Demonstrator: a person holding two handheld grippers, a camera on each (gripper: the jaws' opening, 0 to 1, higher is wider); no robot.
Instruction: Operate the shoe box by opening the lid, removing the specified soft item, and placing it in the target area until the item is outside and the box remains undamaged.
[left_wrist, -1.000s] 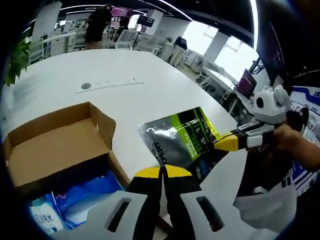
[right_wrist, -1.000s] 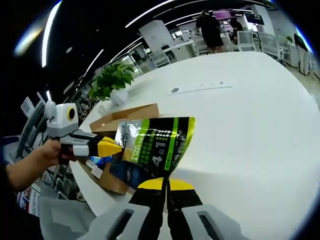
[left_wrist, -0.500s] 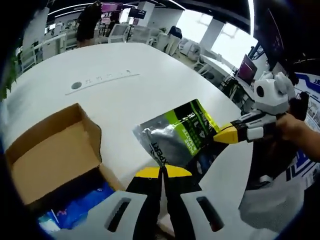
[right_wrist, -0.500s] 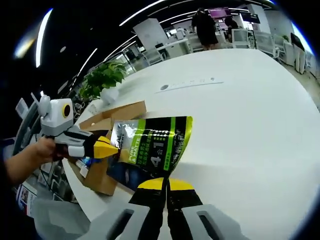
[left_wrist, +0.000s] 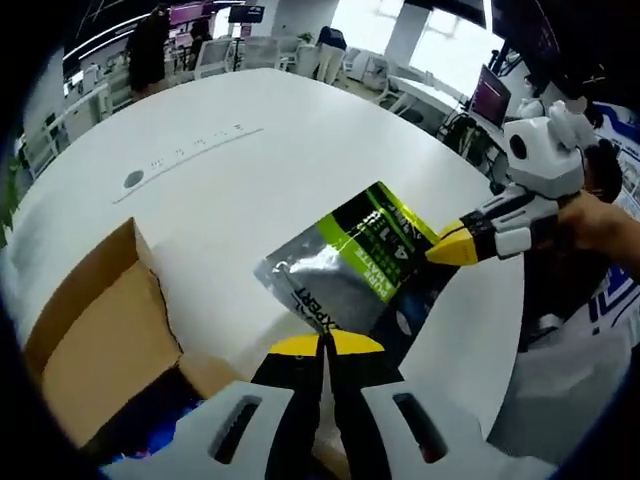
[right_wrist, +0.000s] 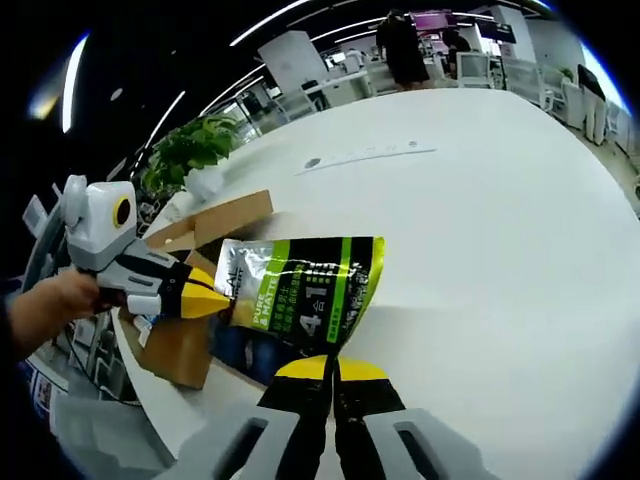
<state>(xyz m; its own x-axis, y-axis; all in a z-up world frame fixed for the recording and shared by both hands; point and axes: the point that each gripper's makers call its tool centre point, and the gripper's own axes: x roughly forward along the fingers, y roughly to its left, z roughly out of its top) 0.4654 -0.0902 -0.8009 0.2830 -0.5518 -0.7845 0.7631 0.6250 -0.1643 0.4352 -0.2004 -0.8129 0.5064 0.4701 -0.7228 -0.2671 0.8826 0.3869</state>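
Left gripper view: left gripper (left_wrist: 326, 343) pinching the silver-green pouch (left_wrist: 345, 268), held above the white table (left_wrist: 250, 150) — clear of the open shoe box (left_wrist: 95, 330).

Right gripper view: right gripper (right_wrist: 331, 368) clamped on the pouch's other edge. Removal done; next, lower onto the table.

We see a broad white desk (left_wrist: 300, 130) carrying an open cardboard box (left_wrist: 95, 340) at its near edge.
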